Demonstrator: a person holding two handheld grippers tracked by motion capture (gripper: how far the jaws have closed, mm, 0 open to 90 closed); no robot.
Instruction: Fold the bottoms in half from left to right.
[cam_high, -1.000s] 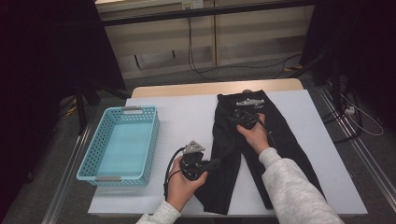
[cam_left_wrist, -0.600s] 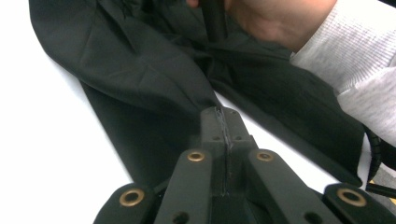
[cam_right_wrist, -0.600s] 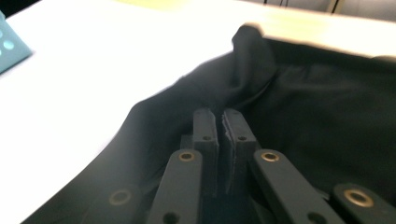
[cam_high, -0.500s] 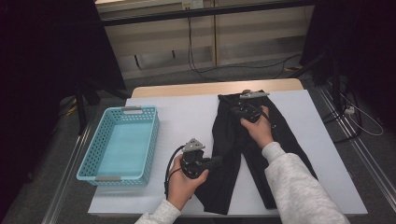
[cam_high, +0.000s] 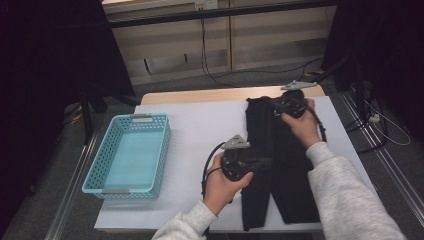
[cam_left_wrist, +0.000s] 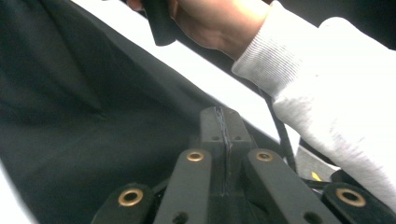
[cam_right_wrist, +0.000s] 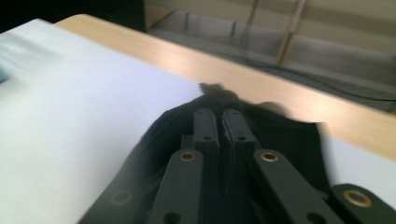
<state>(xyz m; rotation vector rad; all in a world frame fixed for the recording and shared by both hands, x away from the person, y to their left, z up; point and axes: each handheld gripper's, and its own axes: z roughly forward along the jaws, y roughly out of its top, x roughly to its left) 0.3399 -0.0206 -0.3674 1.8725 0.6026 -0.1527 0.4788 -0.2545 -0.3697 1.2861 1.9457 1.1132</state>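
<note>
The black trousers (cam_high: 280, 165) lie lengthwise on the worktop (cam_high: 210, 130), well to the right of the blue basket (cam_high: 131, 152). The left claw (cam_high: 265, 162) is clenched on the trouser fabric at mid-leg, on the side facing the basket. The right claw (cam_high: 277, 106) is clenched on the waistband at the end beyond the basket. Judgement: two separated grip points allow a controlled fold
</note>
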